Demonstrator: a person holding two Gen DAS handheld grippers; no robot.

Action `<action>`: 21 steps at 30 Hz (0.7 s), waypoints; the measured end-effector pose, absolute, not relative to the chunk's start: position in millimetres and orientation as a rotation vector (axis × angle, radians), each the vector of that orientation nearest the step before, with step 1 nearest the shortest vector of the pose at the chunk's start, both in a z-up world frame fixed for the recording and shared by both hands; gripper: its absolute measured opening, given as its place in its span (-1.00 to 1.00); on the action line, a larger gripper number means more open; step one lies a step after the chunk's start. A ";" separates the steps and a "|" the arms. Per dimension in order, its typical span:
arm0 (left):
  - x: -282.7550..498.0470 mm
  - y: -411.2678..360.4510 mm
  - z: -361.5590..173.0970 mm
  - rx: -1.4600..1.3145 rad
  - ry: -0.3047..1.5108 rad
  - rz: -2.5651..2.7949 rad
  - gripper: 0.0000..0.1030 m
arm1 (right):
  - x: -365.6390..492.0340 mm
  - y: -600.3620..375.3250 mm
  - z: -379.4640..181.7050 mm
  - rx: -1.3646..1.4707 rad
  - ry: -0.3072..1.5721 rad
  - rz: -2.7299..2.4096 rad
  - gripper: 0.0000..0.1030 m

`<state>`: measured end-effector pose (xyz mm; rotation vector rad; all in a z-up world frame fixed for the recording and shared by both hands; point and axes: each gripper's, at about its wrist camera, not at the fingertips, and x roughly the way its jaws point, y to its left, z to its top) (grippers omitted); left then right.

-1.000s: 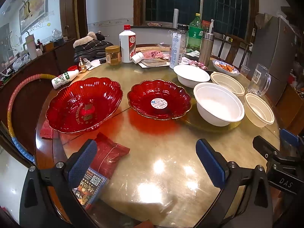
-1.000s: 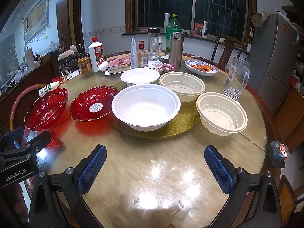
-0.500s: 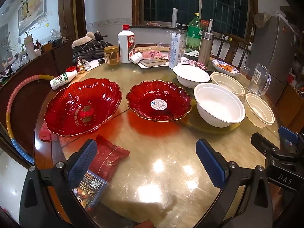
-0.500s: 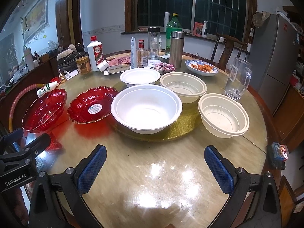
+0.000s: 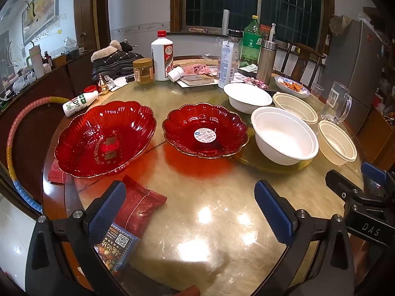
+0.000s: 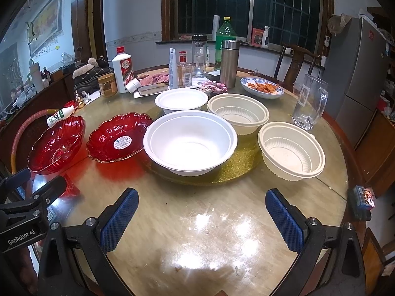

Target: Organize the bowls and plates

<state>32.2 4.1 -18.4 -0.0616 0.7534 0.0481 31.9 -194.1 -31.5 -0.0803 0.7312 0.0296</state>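
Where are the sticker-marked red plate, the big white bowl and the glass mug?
sticker-marked red plate (image 5: 205, 133), left wrist view, on its centre sticker.
big white bowl (image 6: 190, 143), right wrist view, on its inner floor.
glass mug (image 6: 308, 101), right wrist view, on its body.

A home dining room: a round glass-topped wooden table (image 6: 246, 222) crowded with drink bottles and a blue-patterned plate of cooked food (image 6: 262, 88), a grey steel refrigerator (image 6: 355, 79) by the wall, a carved wooden chair (image 6: 296, 61), dark barred windows (image 6: 246, 5).
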 end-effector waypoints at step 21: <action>32.2 1.8 -18.9 -0.060 0.753 0.044 1.00 | 32.4 -191.9 -28.7 -0.084 0.730 0.034 0.99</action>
